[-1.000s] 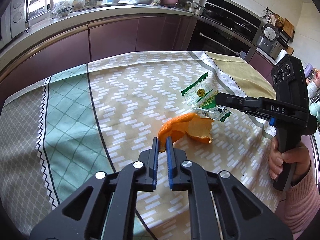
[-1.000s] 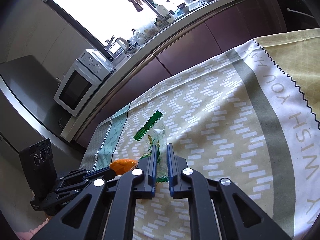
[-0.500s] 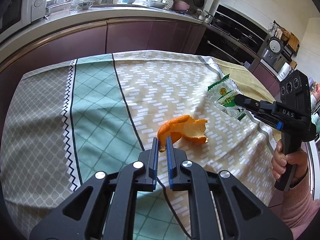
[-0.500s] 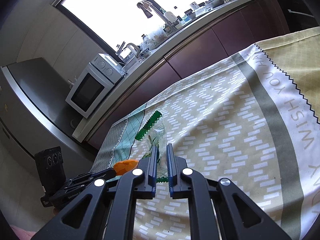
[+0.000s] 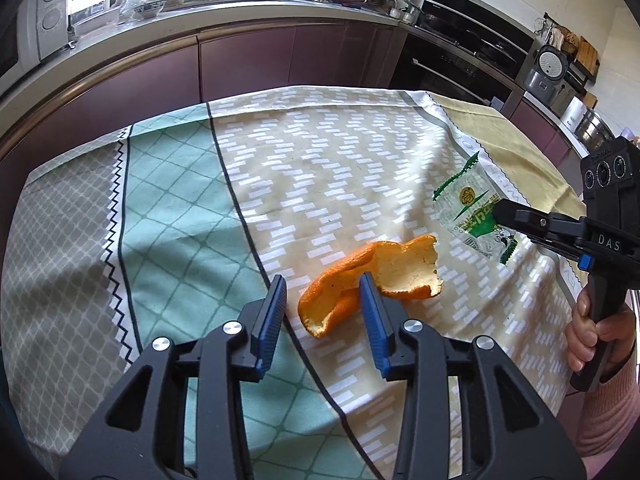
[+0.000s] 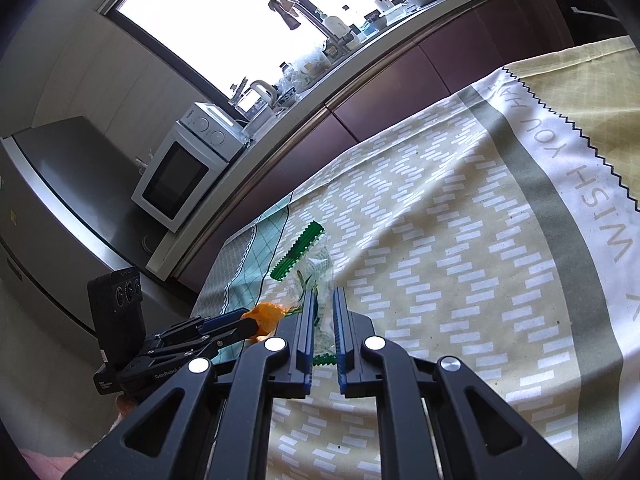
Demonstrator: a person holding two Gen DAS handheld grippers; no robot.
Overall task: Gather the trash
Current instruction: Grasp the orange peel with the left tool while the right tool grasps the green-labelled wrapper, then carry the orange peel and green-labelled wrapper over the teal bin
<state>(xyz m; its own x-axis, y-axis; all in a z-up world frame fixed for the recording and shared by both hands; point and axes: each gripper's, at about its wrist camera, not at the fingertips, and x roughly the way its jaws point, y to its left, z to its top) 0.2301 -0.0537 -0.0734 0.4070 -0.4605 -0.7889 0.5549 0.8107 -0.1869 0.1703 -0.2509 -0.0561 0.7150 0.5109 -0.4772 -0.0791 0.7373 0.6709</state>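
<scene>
Left gripper point(image 5: 323, 300) low over the patterned tablecloth surface point(image 5: 340, 168), jaws opening, blue pads apart with the near end of the curled orange peel point(image 5: 372, 280) between them; right pad looks to be just beside or touching the peel, left pad clear of it. Peel resting on the cloth near the boundary of the mint-green diamond panel and the beige dashed panel. Probably a release, so that the peel drops where the trash is being gathered; no firm way to tell that from a re-grip.

Right gripper point(image 6: 322, 312) held out level above the cloth, jaws together and clamped on the clear plastic snack wrapper with green serrated ends point(image 5: 474, 216). Wrapper hanging from the tip, lifted off the cloth, close beside the peel but apart from it. Gripped by one edge, presumably to carry so thin a film without crushing it. Hand point(image 5: 592, 332) in a pink sleeve wrapped round the right gripper's handle.

No bin, bag or tray in view on the surface; where the trash ends up cannot be told. Only distant bowls and pots on the kitchen counter behind, contents too small to make out.
</scene>
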